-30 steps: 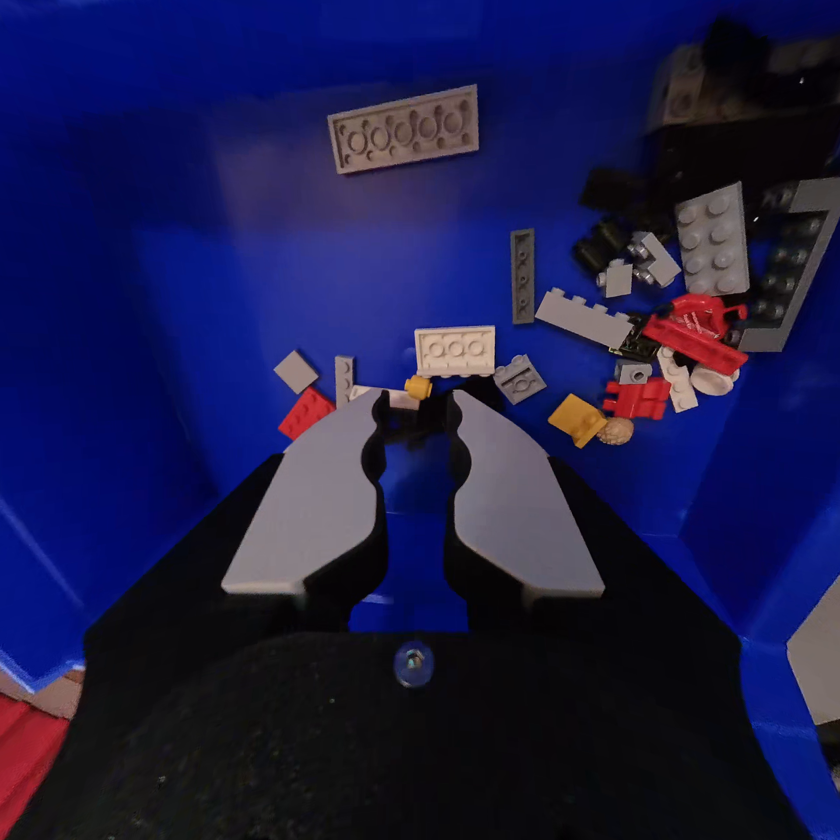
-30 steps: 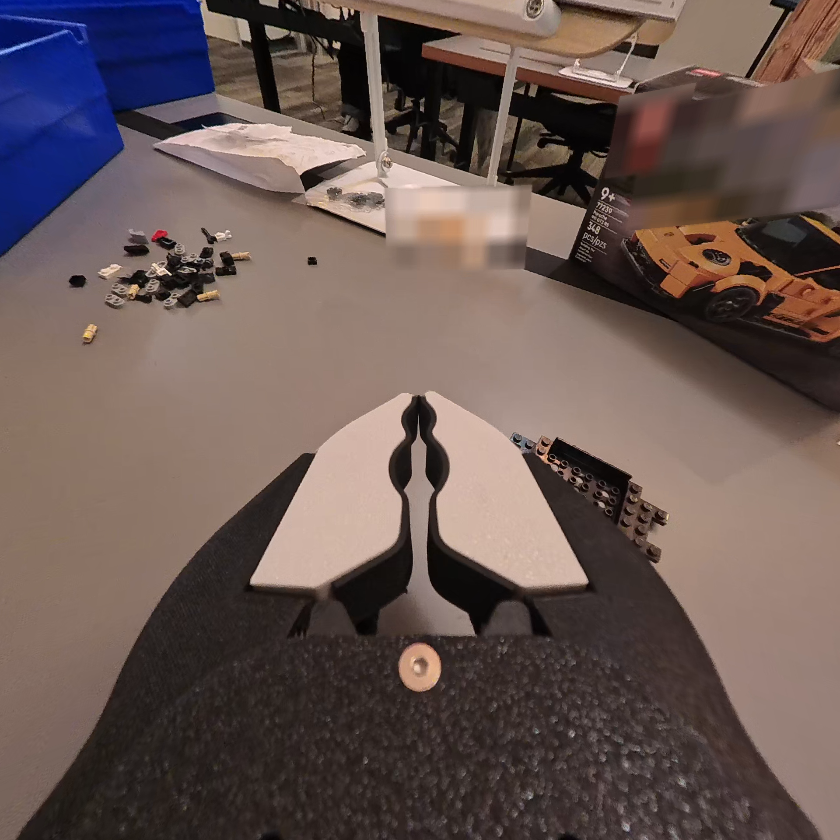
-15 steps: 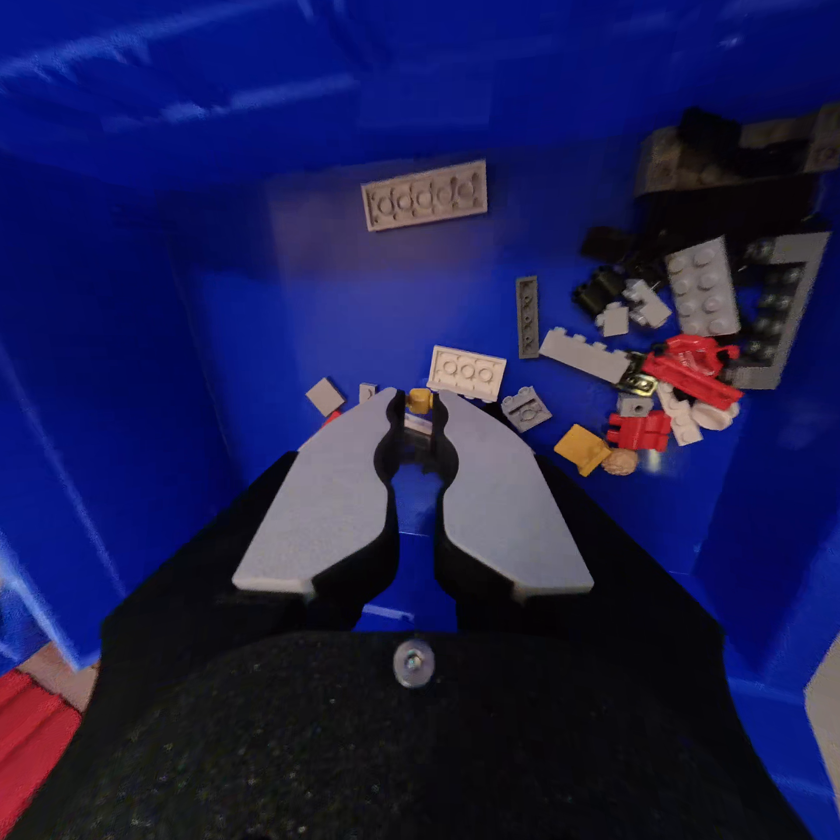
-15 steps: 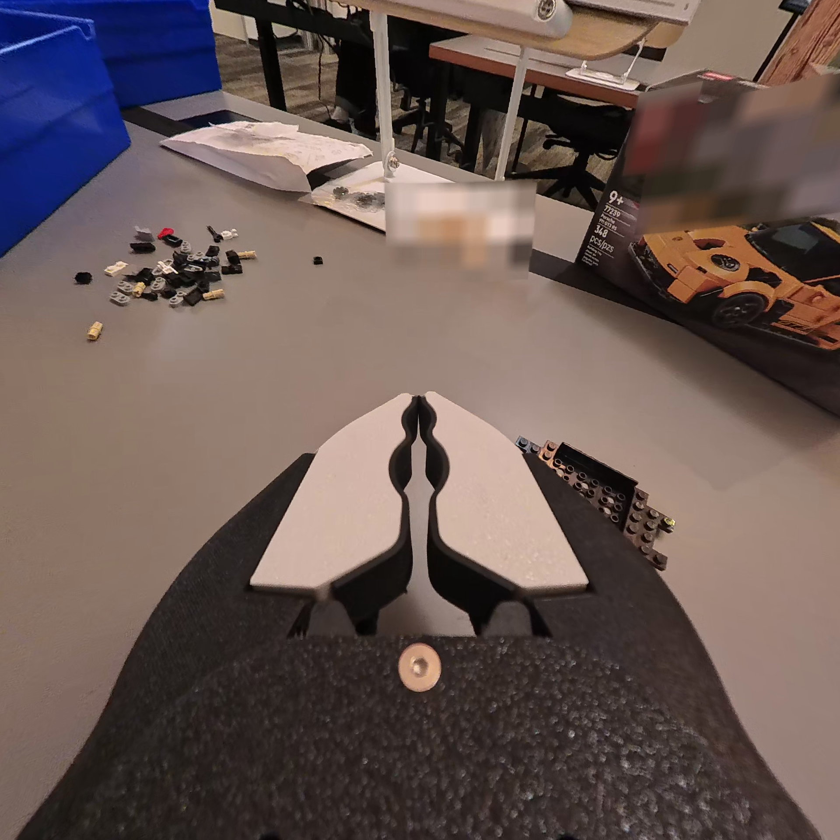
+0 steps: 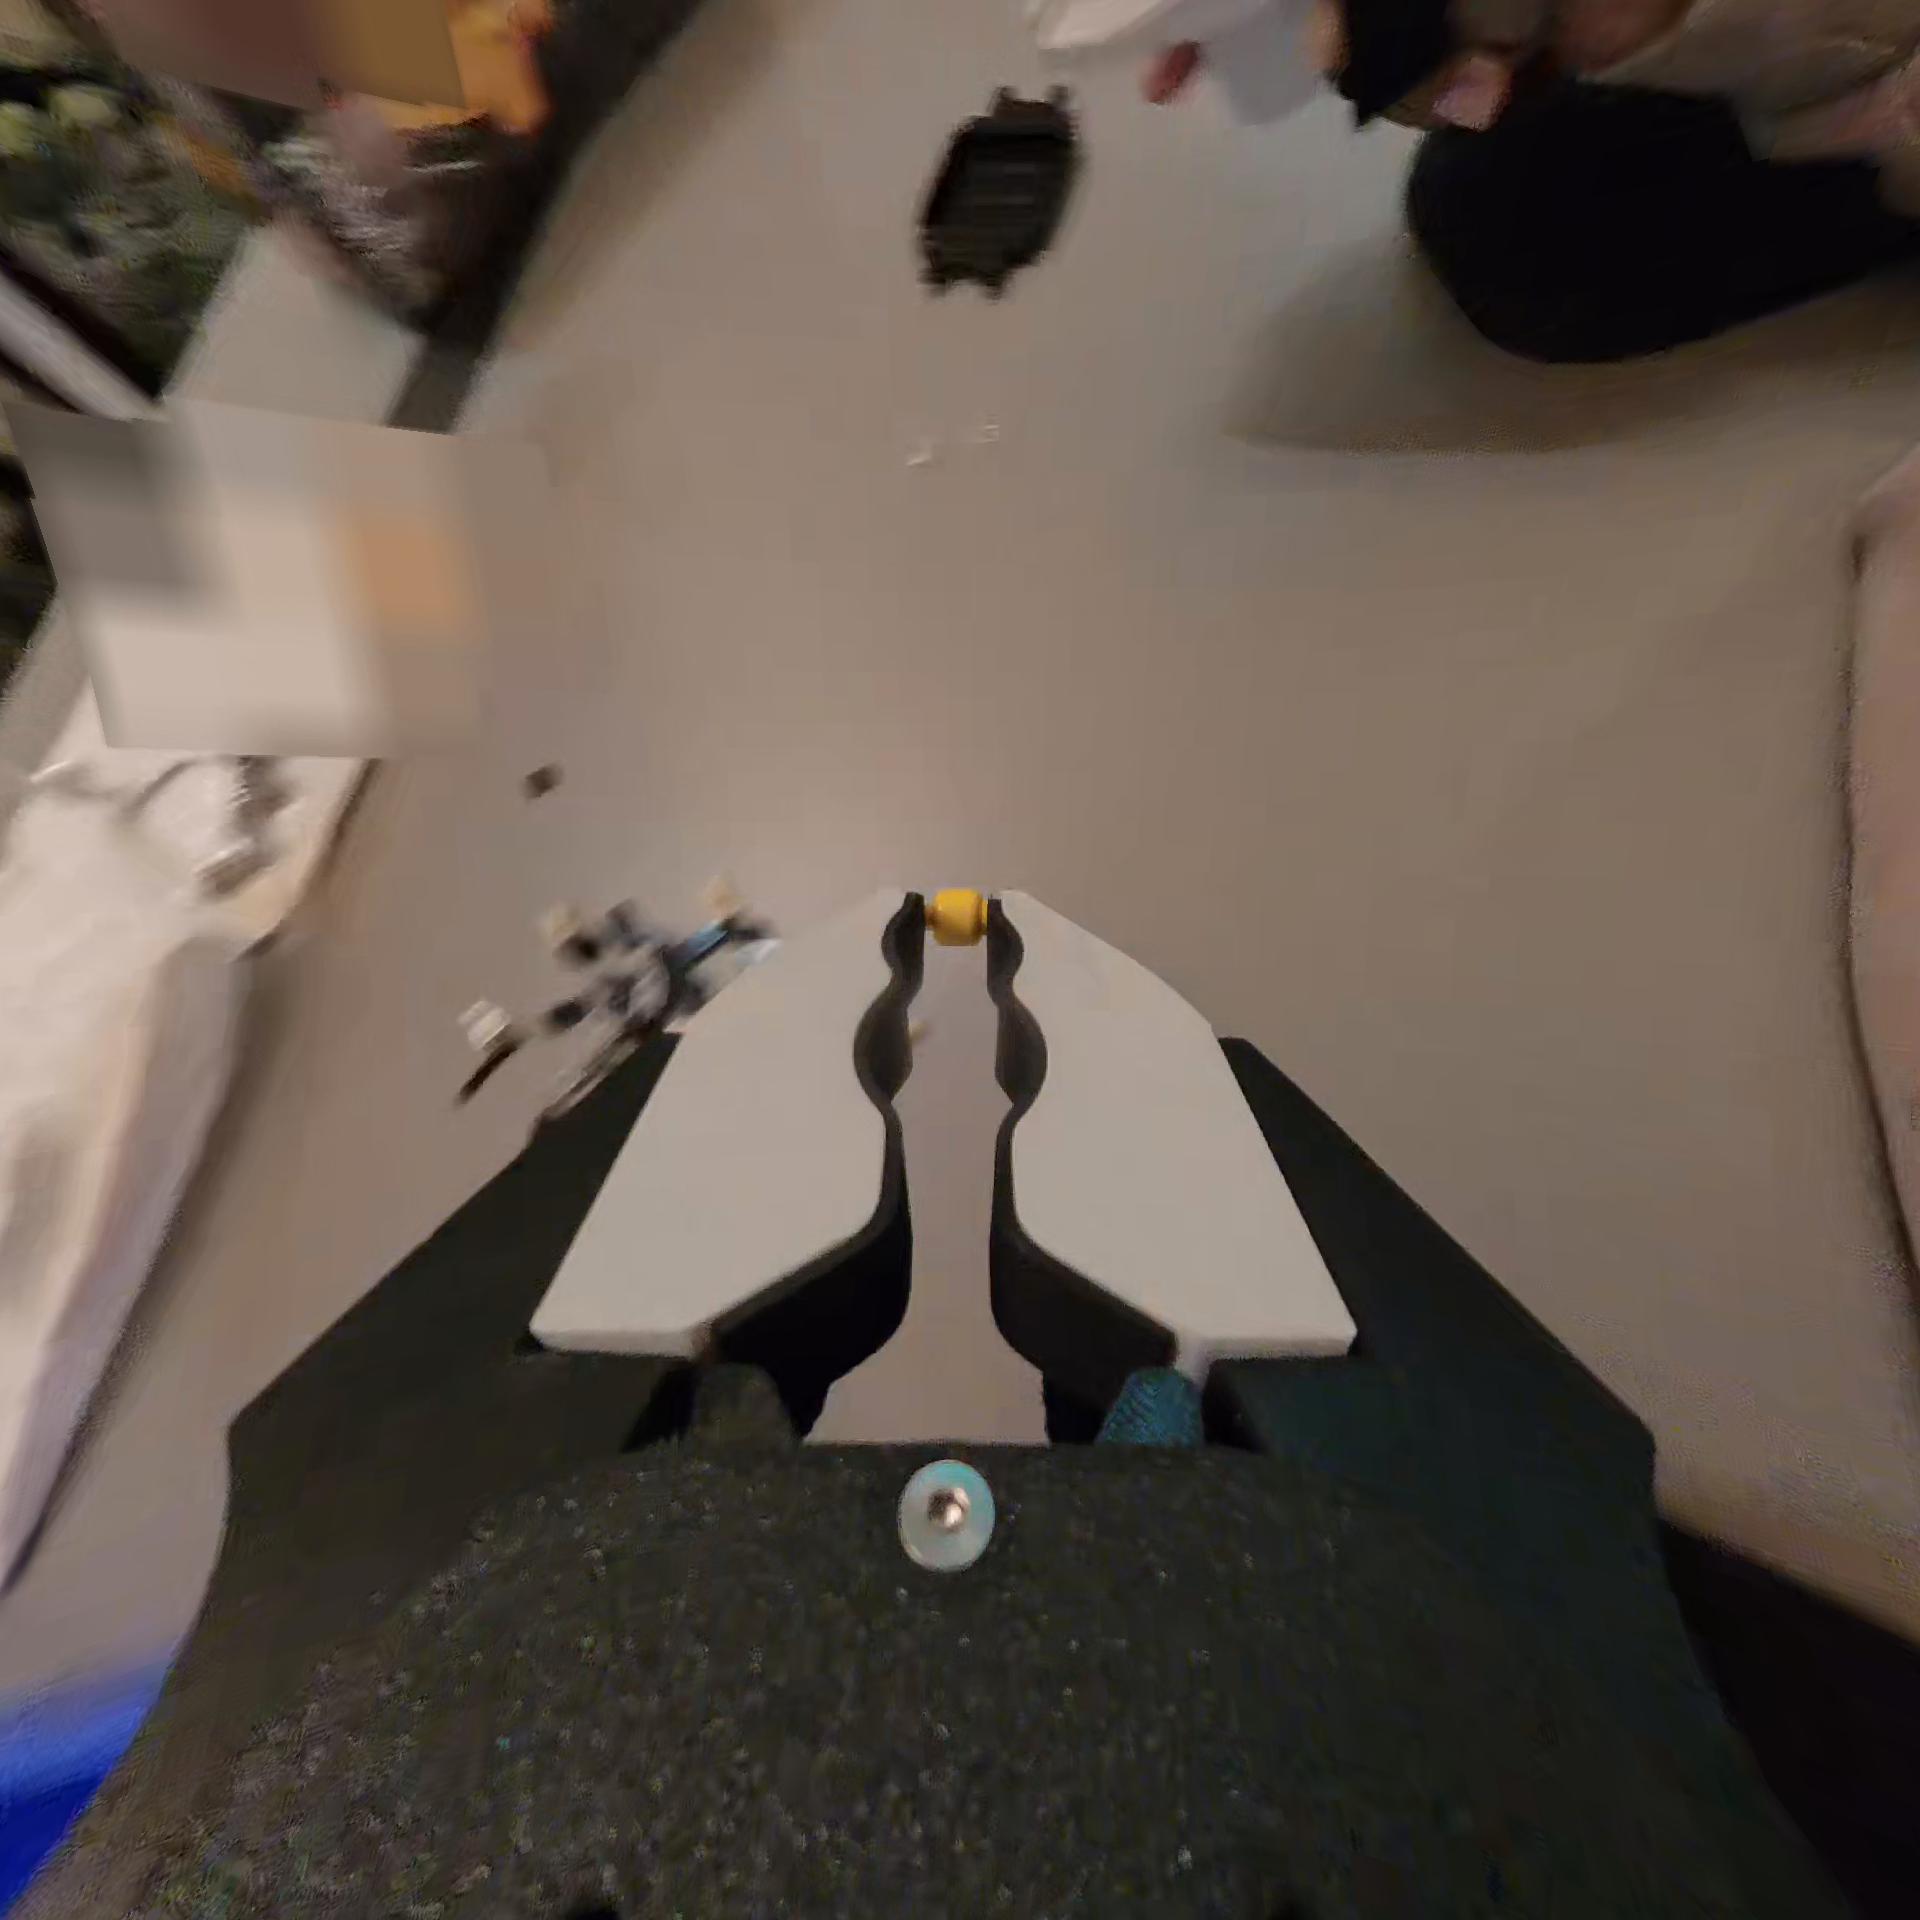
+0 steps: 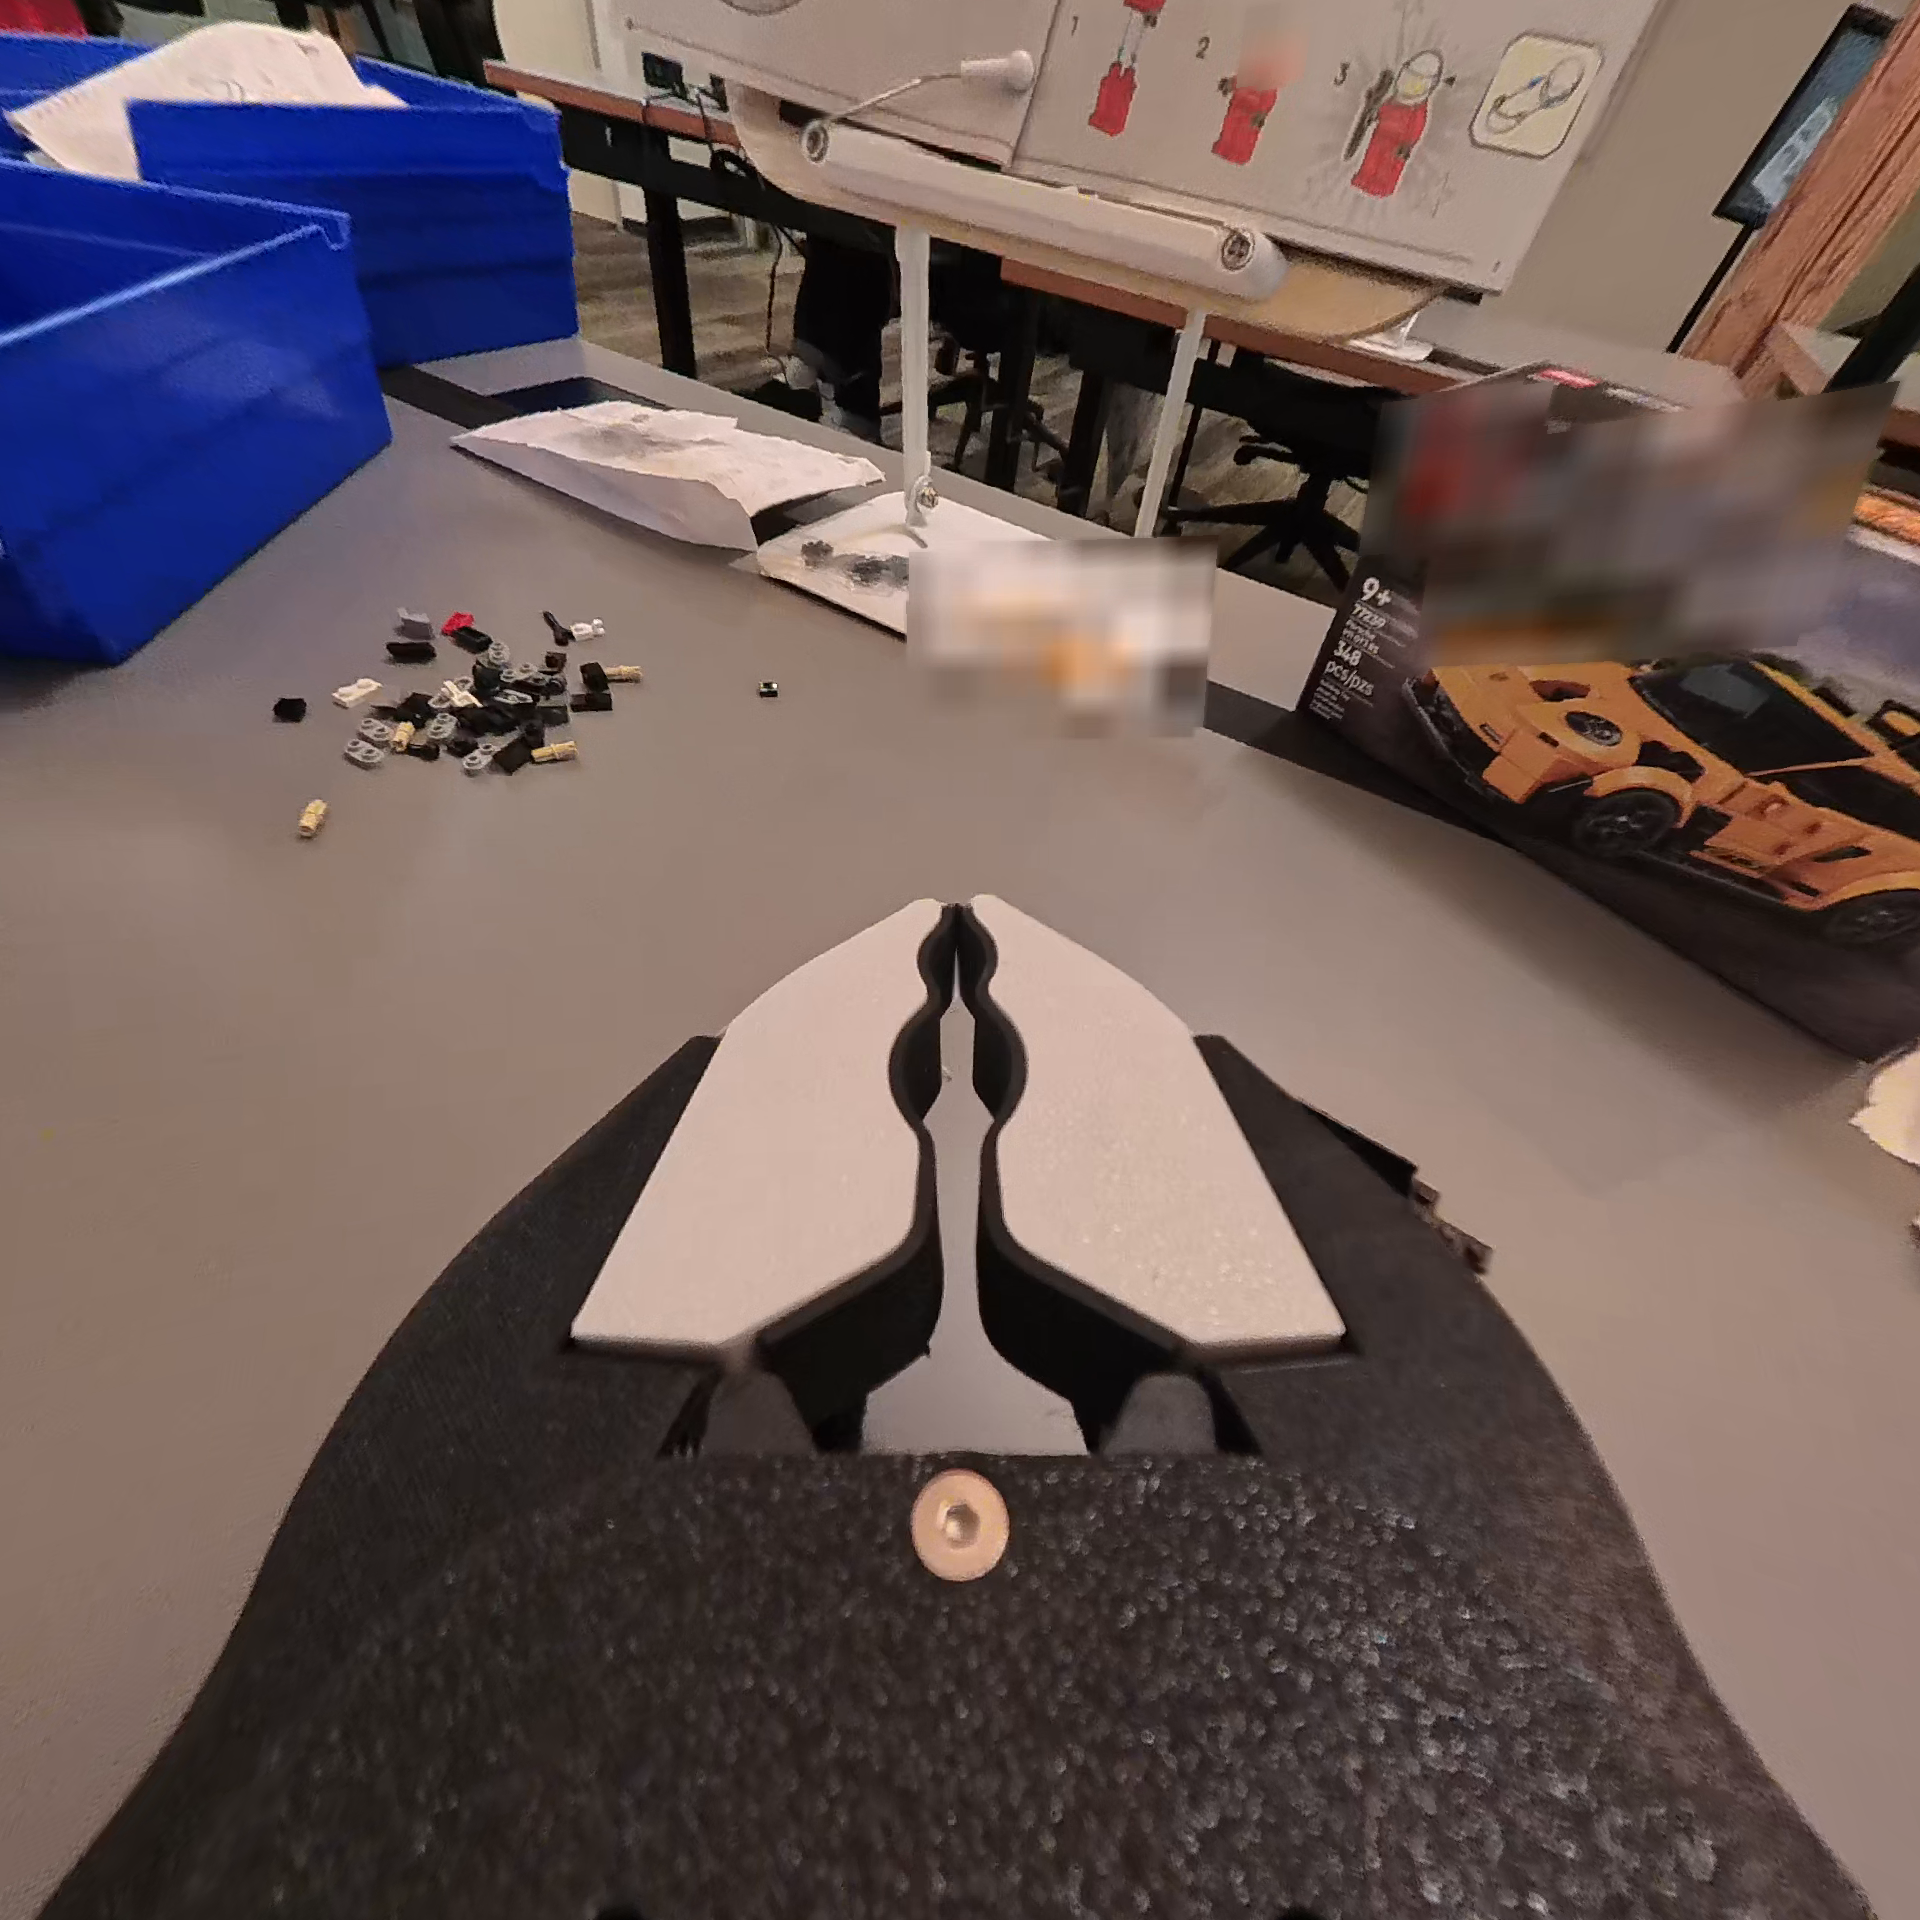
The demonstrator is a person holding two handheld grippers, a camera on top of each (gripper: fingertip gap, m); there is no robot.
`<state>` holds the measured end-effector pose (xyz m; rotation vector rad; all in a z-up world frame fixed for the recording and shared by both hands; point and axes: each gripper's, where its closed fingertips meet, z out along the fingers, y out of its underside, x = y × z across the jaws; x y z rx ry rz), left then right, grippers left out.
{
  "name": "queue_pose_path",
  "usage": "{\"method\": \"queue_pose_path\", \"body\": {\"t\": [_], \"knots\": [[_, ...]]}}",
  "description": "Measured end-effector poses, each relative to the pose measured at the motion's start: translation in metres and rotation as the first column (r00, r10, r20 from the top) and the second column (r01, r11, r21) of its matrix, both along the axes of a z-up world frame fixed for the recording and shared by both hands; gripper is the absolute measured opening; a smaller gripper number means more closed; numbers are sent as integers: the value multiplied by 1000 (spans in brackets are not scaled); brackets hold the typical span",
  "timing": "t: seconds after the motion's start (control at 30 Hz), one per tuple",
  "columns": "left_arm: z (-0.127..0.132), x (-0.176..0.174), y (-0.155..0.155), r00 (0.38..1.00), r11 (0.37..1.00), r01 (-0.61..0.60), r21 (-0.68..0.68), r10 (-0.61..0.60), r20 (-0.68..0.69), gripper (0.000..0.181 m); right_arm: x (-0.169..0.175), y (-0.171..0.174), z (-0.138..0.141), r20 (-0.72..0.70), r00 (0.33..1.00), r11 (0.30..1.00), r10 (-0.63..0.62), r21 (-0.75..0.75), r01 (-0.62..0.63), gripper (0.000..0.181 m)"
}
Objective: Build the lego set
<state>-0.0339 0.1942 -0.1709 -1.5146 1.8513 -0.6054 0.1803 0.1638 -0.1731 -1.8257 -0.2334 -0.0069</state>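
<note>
The left gripper (image 5: 957,916) is pinching one small yellow round Lego piece (image 5: 957,918) at its fingertips, over the gray table (image 5: 1351,831). The right gripper (image 6: 957,914) is pressing its two fingers together on nothing. Farther off, one pile of tiny pieces (image 6: 478,696) is lying before two blue bins (image 6: 187,416), with one Lego box (image 6: 1621,769) at the right.

White print marked the dark set box (image 6: 1621,790) at three o'clock in the right wrist view; step numerals headed the instruction sheet (image 6: 1299,114) at one o'clock. The left wrist view was too blurred to read.
</note>
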Motion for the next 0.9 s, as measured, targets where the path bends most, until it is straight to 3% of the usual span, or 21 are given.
{"method": "queue_pose_path", "body": {"t": [0.13, 0.33, 0.53, 0.9], "knots": [[-53, 71, -47, 988, 989, 136, -51, -139, -61, 11, 5, -8, -2, 43, 999, 999, 1, -38, 1, 0], [-88, 120, -64, 975, 977, 212, -39, -214, -65, 11, -35, -35, -51, 52, 956, 923, 289, -281, -263, 3], [-97, 118, -66, 969, 971, 235, -34, -237, -75, 22, -52, -44, -73, 106, 902, 854, 419, -384, -352, 5], [-84, 86, -47, 992, 990, 121, -66, -122, -15, 20, -87, -29, -89, 172, 789, 750, 590, -479, -456, 11]]}}
